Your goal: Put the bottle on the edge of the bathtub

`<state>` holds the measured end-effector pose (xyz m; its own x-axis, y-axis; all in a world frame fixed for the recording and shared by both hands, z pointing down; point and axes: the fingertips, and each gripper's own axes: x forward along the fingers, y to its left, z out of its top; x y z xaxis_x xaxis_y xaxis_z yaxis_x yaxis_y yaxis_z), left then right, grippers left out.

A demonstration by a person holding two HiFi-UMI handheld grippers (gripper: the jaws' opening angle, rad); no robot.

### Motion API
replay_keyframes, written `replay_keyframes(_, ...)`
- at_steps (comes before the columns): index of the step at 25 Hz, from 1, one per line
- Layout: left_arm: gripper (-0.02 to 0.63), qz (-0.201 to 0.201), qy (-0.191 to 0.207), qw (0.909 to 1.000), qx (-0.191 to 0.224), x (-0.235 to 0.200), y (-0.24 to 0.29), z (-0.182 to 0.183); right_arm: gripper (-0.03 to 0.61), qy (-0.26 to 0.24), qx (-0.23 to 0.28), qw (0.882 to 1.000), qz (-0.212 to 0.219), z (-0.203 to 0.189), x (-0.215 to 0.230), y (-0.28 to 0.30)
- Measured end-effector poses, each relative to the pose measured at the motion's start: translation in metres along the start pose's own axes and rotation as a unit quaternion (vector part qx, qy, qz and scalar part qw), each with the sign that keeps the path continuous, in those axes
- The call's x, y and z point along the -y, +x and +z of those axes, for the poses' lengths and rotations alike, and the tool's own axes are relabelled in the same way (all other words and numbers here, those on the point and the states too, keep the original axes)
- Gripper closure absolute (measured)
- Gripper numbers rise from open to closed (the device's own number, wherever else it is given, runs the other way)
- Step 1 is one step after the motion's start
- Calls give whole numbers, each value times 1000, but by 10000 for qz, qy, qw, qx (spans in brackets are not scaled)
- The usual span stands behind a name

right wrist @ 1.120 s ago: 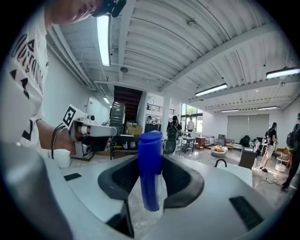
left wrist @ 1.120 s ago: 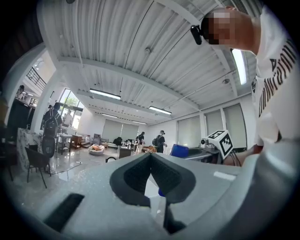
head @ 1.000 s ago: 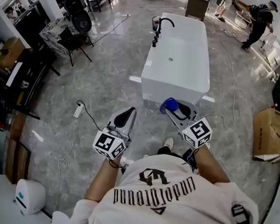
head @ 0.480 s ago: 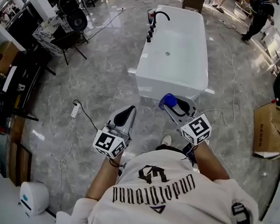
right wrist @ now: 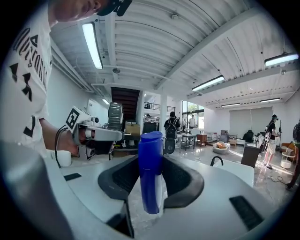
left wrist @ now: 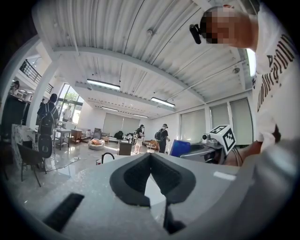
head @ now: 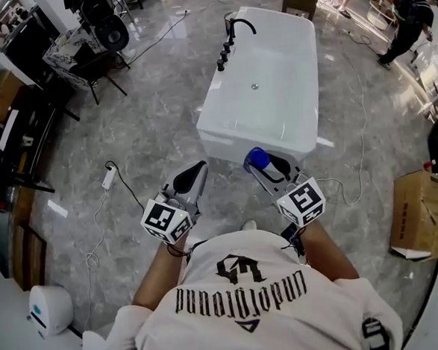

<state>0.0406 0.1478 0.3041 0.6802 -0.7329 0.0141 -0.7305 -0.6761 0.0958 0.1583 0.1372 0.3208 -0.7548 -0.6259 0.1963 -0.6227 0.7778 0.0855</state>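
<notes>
The right tongs (head: 262, 164) are gripping a blue bottle (right wrist: 151, 173) upright between wide-set jaws, so it can stand once lowered onto the white bathtub (head: 216, 111) edge just ahead. The left tongs (left wrist: 150, 157) are hanging closed and empty, seemingly not needed

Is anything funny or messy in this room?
Nothing is spilled or broken. The odd thing is the bathtub: it stands by itself on the floor of a big work hall with desks and chairs, not in a bathroom. A power strip and its loose cable also lie on the floor to its left.
</notes>
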Motion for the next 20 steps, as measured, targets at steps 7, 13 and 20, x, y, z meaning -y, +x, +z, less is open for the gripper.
replay_keyframes(7, 598, 129, -93, 9999, -60, 1, 45, -5, 423, -6, -33, 9999, 145, -2, 45, 0)
replay_keyframes(13, 598, 71, -66, 9999, -61, -14, 67, -3, 423, 100, -11, 9999, 34, 1, 68, 8)
replay_keyframes(20, 598, -172, 36, 9998, -102, -35, 85, 5, 423, 31, -33, 9999, -100, 10, 82, 28)
